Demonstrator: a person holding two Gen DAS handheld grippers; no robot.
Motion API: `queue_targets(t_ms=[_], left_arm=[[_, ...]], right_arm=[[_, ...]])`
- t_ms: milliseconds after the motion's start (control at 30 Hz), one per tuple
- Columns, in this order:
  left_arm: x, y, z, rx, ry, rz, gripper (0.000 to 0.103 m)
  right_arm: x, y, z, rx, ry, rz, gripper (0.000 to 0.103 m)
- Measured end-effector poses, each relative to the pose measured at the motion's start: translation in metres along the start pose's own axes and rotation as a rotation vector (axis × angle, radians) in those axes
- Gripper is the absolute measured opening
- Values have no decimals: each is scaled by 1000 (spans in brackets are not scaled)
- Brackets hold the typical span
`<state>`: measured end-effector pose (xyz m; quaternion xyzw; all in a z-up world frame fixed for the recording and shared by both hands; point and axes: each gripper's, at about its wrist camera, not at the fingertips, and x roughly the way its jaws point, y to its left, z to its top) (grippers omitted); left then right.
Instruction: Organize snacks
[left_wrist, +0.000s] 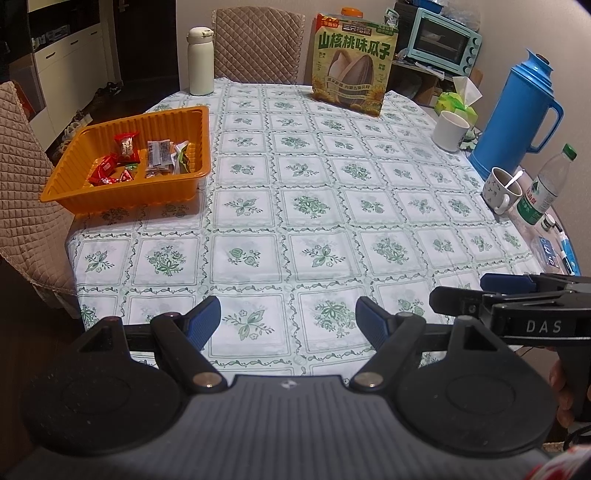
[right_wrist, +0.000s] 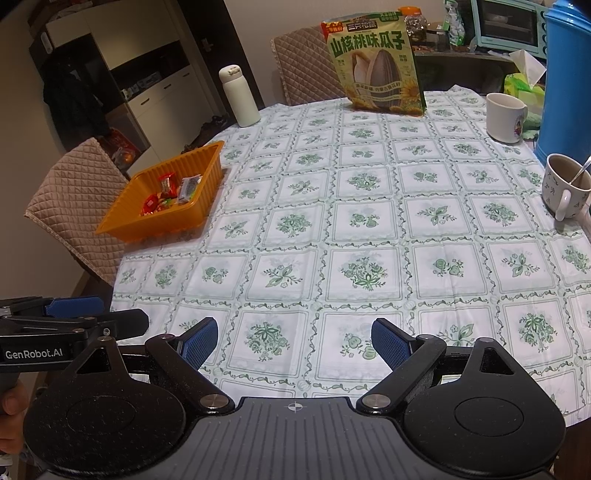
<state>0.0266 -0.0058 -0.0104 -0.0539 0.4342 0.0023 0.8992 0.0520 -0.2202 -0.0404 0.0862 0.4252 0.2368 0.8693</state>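
An orange tray sits at the table's left edge with several small wrapped snacks in it. A big green bag of sunflower seeds stands upright at the far side. My left gripper hovers open over the near tablecloth, nothing between its blue pads. My right gripper is open too, also empty, over the near edge. Each gripper shows in the other's view, the right one at the right and the left one at the left.
A white flask stands at the far left. On the right are a white cup, a blue thermos jug, a mug with a spoon and a water bottle. Quilted chairs flank the table.
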Motion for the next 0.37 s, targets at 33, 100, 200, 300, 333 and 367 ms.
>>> queue_targets(t_ms=[33, 100, 200, 300, 333, 367], left_arm=[[0, 0, 0, 0, 0, 2, 79], [1, -1, 0, -2, 0, 9, 79], [2, -1, 0, -3, 0, 10, 79], [2, -1, 0, -5, -1, 14, 79], [3, -2, 1, -5, 0, 15, 79], [4, -2, 1, -5, 1, 18, 79]], right_arm=[[0, 1, 1, -2, 0, 1, 90], [0, 1, 2, -3, 0, 4, 90], [1, 1, 3, -4, 1, 7, 90], [1, -1, 3, -4, 0, 12, 90], [1, -2, 3, -5, 0, 12, 90], [1, -2, 4, -5, 0, 12, 90]])
